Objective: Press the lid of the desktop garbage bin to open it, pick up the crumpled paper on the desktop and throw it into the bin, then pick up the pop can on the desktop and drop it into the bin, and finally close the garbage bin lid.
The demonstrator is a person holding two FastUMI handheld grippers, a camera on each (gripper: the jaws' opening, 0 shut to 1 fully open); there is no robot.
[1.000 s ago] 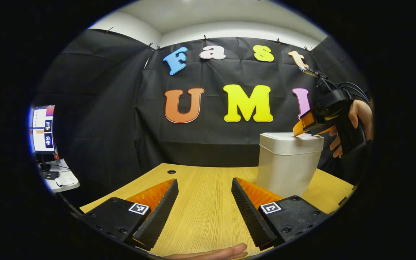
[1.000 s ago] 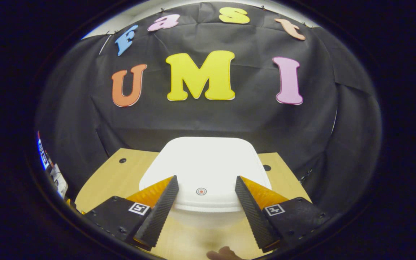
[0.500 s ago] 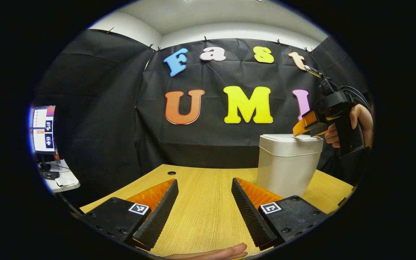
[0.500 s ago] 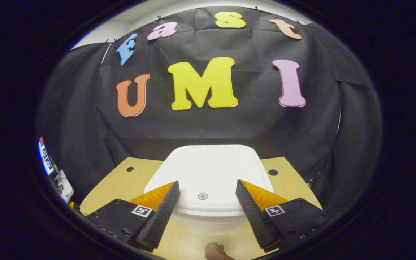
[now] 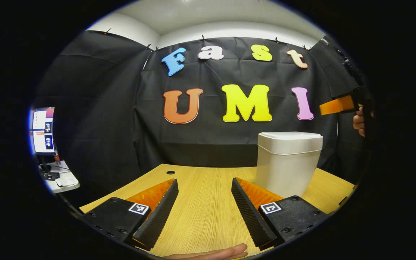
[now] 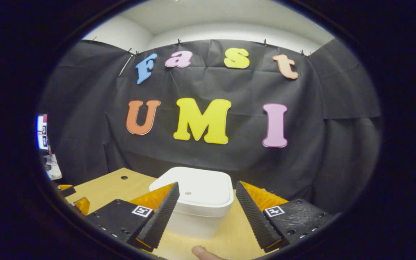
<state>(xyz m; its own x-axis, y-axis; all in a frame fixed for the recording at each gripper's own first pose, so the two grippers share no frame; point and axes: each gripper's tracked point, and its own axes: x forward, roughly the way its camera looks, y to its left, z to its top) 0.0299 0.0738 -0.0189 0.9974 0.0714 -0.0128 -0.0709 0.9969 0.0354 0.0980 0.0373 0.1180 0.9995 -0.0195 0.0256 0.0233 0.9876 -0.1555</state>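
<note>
Left gripper (image 5: 203, 213) hangs low over the desk (image 5: 200, 180), fingers wide apart and empty. Right of it stands the bin (image 5: 288, 162), lid (image 6: 193, 189) flat and seated. Right gripper (image 6: 203, 213), wide apart and empty, sits raised behind it. Judgement: confirm the lid is latched; withdraw clear without knocking it.

Even overhead light, sharp focus; strong fisheye bending at edges; soft shadows on table (image 5: 208, 202).
</note>
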